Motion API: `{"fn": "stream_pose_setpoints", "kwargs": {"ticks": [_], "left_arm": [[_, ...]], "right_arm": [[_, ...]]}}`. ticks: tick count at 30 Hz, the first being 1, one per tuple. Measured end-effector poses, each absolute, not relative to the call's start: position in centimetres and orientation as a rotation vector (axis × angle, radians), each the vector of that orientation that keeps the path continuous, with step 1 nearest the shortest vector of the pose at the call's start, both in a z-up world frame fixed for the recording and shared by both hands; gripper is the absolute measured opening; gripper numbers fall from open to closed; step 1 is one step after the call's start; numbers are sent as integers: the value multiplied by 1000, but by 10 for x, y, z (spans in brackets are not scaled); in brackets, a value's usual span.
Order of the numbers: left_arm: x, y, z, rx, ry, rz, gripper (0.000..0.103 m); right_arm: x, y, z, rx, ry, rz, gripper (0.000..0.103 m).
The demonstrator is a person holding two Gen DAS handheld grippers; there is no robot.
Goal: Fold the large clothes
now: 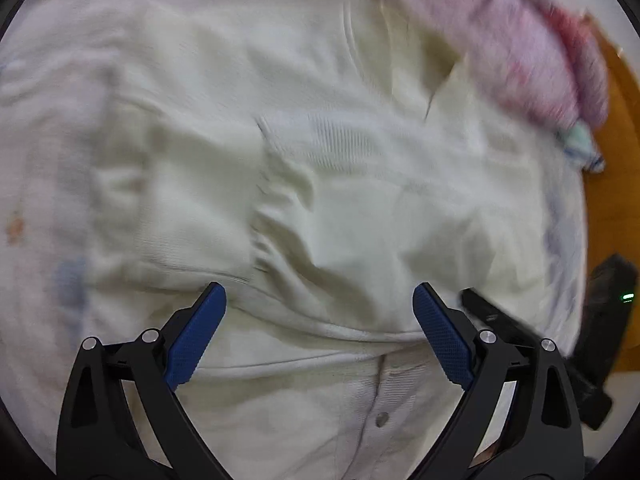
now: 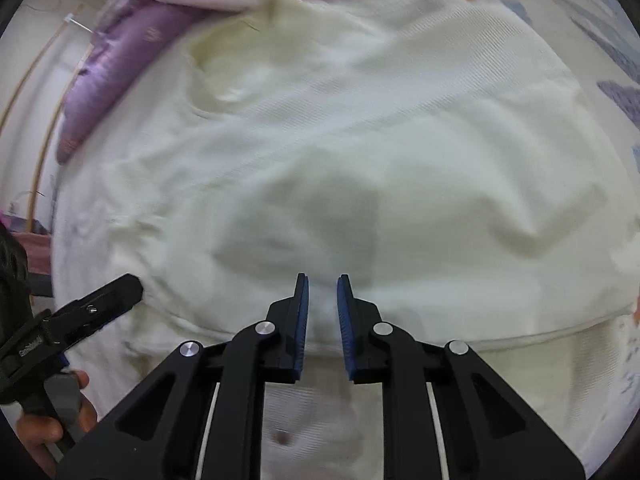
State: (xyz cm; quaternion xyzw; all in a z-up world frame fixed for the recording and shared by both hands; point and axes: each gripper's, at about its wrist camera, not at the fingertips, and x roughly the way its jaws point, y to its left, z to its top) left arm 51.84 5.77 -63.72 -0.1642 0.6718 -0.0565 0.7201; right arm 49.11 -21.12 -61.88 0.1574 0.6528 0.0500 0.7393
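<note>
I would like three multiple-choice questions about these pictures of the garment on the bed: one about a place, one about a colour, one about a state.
1. Where does the purple pillow lie in the right wrist view?
A. upper left of the garment
B. under the right claw
C. on the wooden floor

2. What colour is the large garment?
A. navy
B. cream white
C. red

3. How does the left claw stand?
A. shut on a sleeve
B. wide open, holding nothing
C. out of view

Answers:
1 A, it sits beyond the garment's upper left edge.
2 B, the knit cloth is pale cream in both views.
3 B, its blue pads stand far apart above the cloth.
</note>
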Motion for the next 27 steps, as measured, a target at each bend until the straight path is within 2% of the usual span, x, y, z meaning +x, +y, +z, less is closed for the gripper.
{"fn": "stream_pose_setpoints", "kwargs": {"ticks": [2, 5, 9, 11, 17, 21, 27], "left_arm": [[519, 57, -661, -344, 1544, -79, 94], [522, 60, -664, -344, 1522, -78, 94], [524, 74, -662, -439, 1500, -44, 94], [526, 78, -662, -451, 1498, -35, 94], [529, 81, -663, -443, 1497, -18, 94], [536, 74, -656, -415, 1521, -10, 94], [550, 75, -630, -419, 1449, 13, 94]], "right_arm": [[489, -228, -621, 330, 1437, 91, 3], [485, -272, -618, 334, 1420, 30, 0], [481, -323, -613, 386, 1409, -3, 0], [479, -339, -603, 292, 1381, -94, 0], [482, -387, -620, 418, 1432, -202, 0], [493, -369, -604, 328, 1423, -203, 2], [515, -327, -576, 283, 1352, -84, 2]]}}
